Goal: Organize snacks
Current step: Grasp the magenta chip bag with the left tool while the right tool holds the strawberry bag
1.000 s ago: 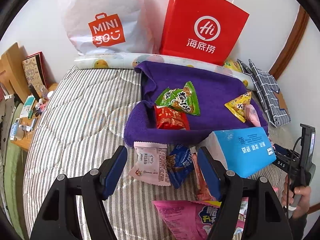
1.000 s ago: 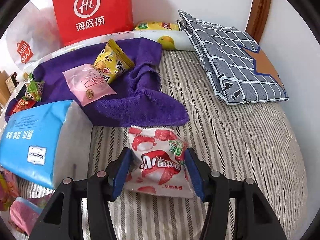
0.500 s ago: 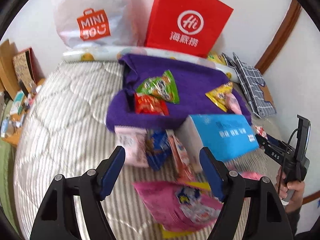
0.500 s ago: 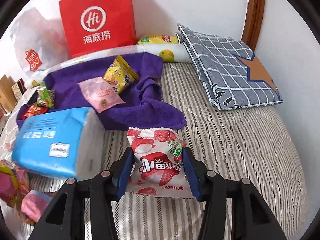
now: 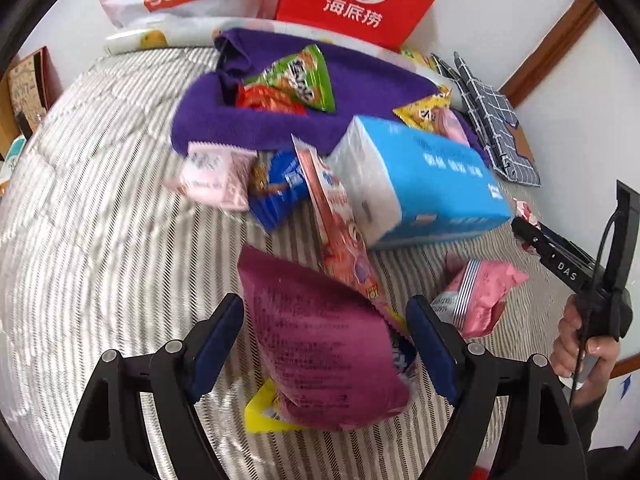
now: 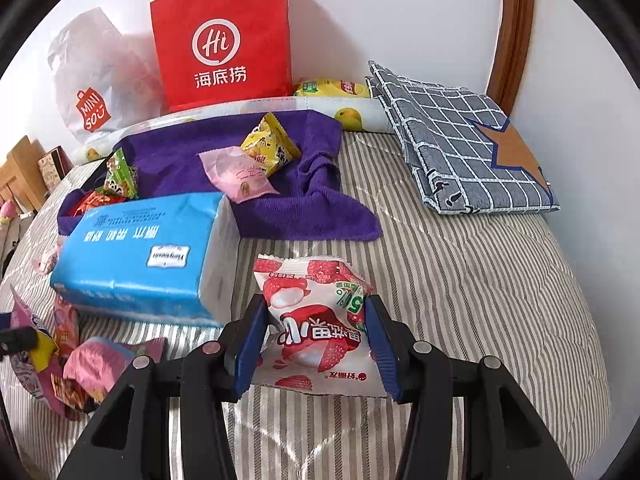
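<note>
**Right gripper clamped on the lychee packet, left gripper spread over the magenta bag**

Your right gripper (image 6: 316, 340) is clenched on a white snack packet printed with red lychees (image 6: 316, 320); both blue pads press its sides, and it sits just above the striped bed cover (image 6: 460, 300), in front of the near edge of the purple towel (image 6: 304, 208). Your left gripper (image 5: 326, 344) is released, its jaws spread wide to either side of a magenta snack bag (image 5: 320, 344). That bag lies between the pads, but the view is blurred, so you cannot tell whether either pad touches it. A yellow packet (image 5: 262, 412) peeks out from under its near end.

A tall orange-pink packet (image 5: 340, 220) leans against the blue tissue pack (image 5: 432, 184), which lies on the bed against the towel's front edge. Left of that are a dark blue packet (image 5: 280, 188) and a pale pink one (image 5: 216, 176), overlapping each other. A pink striped packet (image 5: 480, 292) lies apart, nearer your right hand (image 5: 580, 340).

On the towel you have a green packet (image 5: 300, 76) resting over a red one (image 5: 264, 102) at the left end, and a yellow packet (image 6: 268, 146) overlapping a light pink one (image 6: 236, 174) at the right end. Behind the towel a red paper bag (image 6: 224, 40) and a white Miniso bag (image 6: 96, 80) stand against the wall. A folded checked cloth (image 6: 460, 140) lies at the right of the bed.
</note>
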{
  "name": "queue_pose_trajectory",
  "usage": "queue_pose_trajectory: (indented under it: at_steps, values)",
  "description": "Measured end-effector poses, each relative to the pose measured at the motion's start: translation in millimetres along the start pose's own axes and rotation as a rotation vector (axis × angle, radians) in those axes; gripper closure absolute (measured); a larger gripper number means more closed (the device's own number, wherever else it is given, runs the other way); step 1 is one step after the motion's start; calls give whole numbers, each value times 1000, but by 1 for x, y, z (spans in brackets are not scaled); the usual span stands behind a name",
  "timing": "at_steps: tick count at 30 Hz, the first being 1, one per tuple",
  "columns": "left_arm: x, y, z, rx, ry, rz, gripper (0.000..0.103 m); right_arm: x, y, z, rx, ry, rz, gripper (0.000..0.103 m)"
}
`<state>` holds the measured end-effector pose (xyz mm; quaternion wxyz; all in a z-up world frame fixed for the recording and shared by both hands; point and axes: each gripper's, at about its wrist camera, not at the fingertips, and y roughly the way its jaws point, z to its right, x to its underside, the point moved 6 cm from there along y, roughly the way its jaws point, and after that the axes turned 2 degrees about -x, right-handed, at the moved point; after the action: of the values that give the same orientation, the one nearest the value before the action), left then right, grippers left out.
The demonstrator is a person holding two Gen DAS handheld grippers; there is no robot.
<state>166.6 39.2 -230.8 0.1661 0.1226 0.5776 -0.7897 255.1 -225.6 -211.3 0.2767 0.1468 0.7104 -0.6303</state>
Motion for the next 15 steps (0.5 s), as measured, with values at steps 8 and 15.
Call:
queue_pose_trajectory:
  at_steps: [8, 15]
  values:
    - [3, 0, 3, 19, -2, 12, 18, 8, -6, 0, 3, -2, -6, 55]
    - [12, -9, 4, 17, 14, 13, 11, 12, -6, -5, -8, -4, -13, 55]
